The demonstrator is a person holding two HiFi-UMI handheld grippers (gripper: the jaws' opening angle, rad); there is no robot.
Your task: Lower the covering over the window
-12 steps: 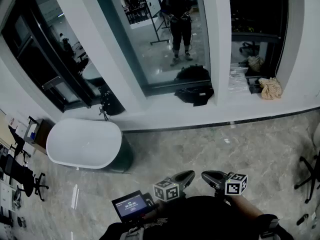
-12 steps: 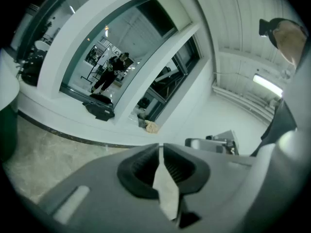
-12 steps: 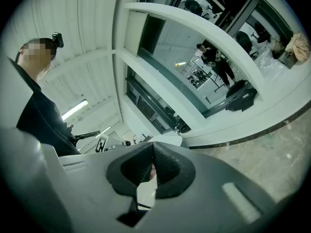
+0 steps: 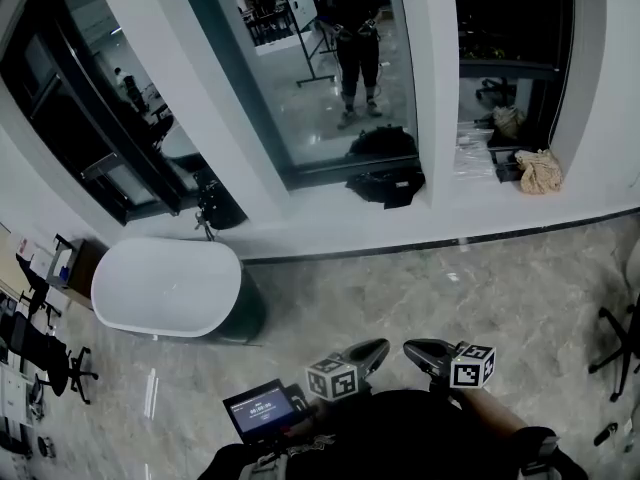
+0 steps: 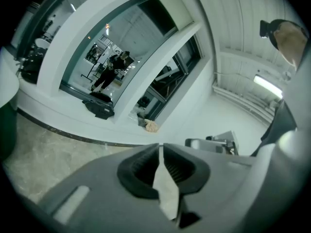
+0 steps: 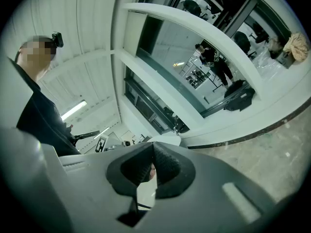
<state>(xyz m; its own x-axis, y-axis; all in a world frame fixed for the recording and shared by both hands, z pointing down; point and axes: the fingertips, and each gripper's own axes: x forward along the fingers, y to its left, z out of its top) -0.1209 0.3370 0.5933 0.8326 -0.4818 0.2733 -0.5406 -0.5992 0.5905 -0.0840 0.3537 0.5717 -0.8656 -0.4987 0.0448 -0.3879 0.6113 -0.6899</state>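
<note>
The window (image 4: 340, 78) is a tall glass pane between white pillars, straight ahead across the floor; it mirrors a standing person. No covering shows over the glass in any view. My left gripper (image 4: 372, 352) and right gripper (image 4: 420, 352) hover close to my body at the bottom of the head view, tips facing each other, far from the window. In the left gripper view the left gripper (image 5: 161, 149) has its jaws together with nothing between them. The right gripper (image 6: 152, 147) is shut and empty too, with the window (image 6: 194, 67) beyond it.
A white oval bathtub (image 4: 168, 288) stands on the marble floor to the left. A black bag (image 4: 385, 183) and a beige cloth (image 4: 540, 173) lie on the raised white sill. Office chairs (image 4: 40, 353) are at the far left; a chair base (image 4: 620, 348) is at the right edge.
</note>
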